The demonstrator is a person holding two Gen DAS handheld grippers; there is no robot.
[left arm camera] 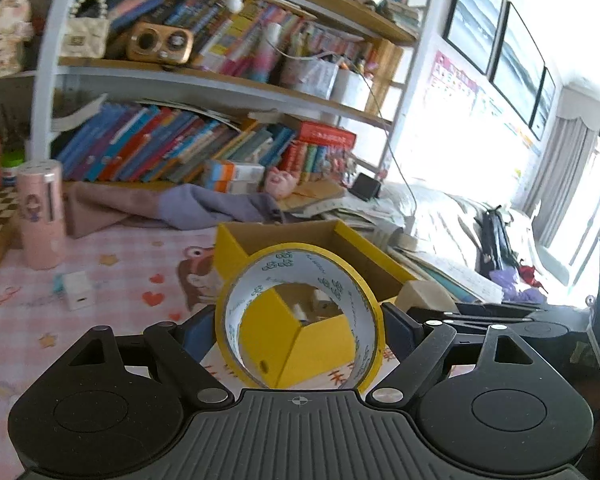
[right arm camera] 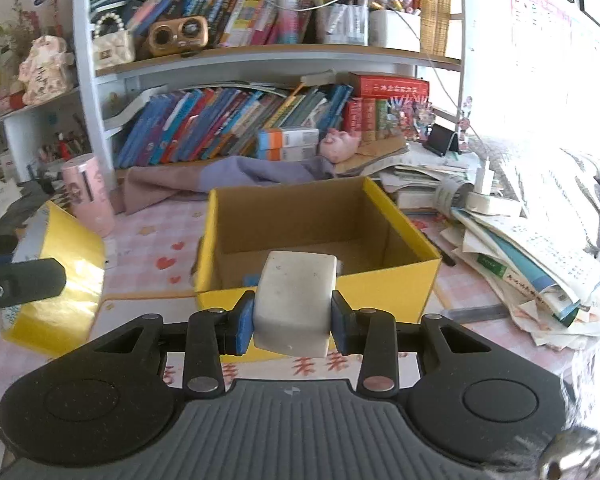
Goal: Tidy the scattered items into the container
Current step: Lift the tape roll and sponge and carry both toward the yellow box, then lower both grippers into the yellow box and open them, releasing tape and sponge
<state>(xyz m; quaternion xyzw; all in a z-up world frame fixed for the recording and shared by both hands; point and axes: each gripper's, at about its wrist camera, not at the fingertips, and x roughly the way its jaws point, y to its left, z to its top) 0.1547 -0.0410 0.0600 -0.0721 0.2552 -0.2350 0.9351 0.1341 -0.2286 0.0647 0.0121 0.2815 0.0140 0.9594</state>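
My left gripper [left arm camera: 299,330] is shut on a roll of yellow tape [left arm camera: 292,264], which stands upright between its blue pads. Through the roll's hole and beyond it stands the open yellow cardboard box [left arm camera: 228,248]. In the right wrist view my right gripper [right arm camera: 292,320] is shut on a white block [right arm camera: 294,300], held just in front of the box's [right arm camera: 400,288] near wall. Small items lie on the box floor, mostly hidden behind the block. The tape roll [right arm camera: 56,280] and one left finger [right arm camera: 20,280] show at that view's left edge.
A pink cylinder [right arm camera: 88,196] stands left of the box and a small white box [left arm camera: 76,290] lies on the pink tablecloth. Behind are a purple cloth [right arm camera: 240,176] and a bookshelf [right arm camera: 260,56]. Stacked papers and books [right arm camera: 520,248] crowd the right side.
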